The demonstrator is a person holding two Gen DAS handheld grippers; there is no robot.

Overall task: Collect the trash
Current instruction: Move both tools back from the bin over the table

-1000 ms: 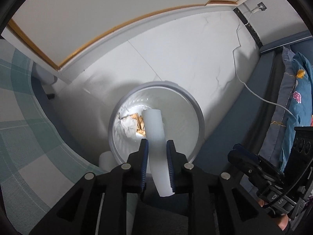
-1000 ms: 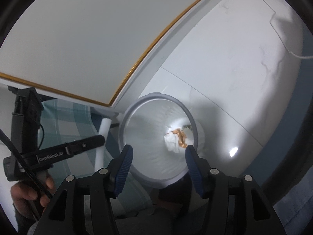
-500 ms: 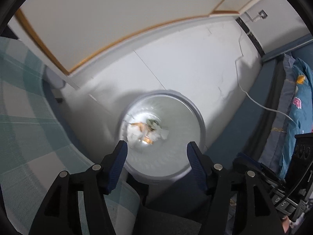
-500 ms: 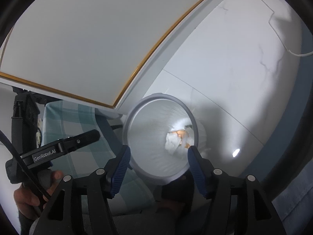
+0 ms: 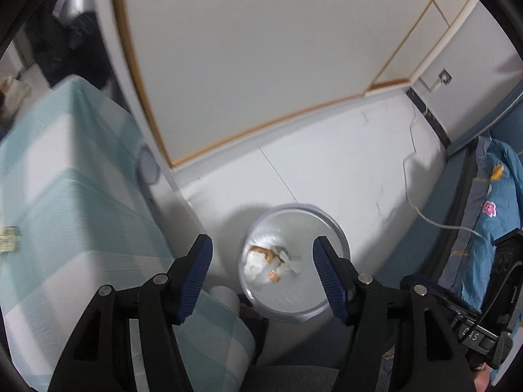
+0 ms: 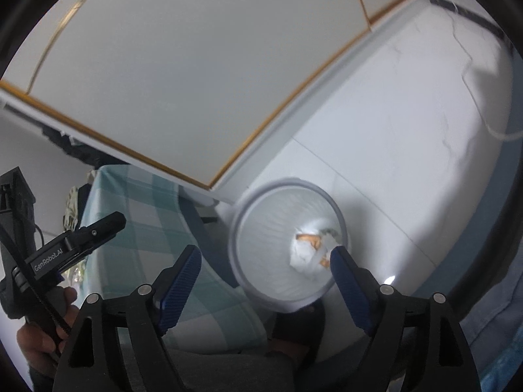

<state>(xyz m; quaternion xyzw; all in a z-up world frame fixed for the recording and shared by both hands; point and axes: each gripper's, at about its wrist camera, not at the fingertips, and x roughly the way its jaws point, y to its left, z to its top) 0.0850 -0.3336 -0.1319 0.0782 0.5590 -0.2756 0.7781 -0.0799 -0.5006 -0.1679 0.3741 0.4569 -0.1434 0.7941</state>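
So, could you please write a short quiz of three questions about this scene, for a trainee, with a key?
1. True or false: the left gripper holds a piece of trash between its jaws.
2. Where does the crumpled trash lie?
A. on the checked cloth
B. at the bottom of the white bin
C. on the floor beside the bin
3. Fill in: the white bin stands on the ____ floor.

Key:
1. False. The jaws stand apart with nothing between them.
2. B
3. white
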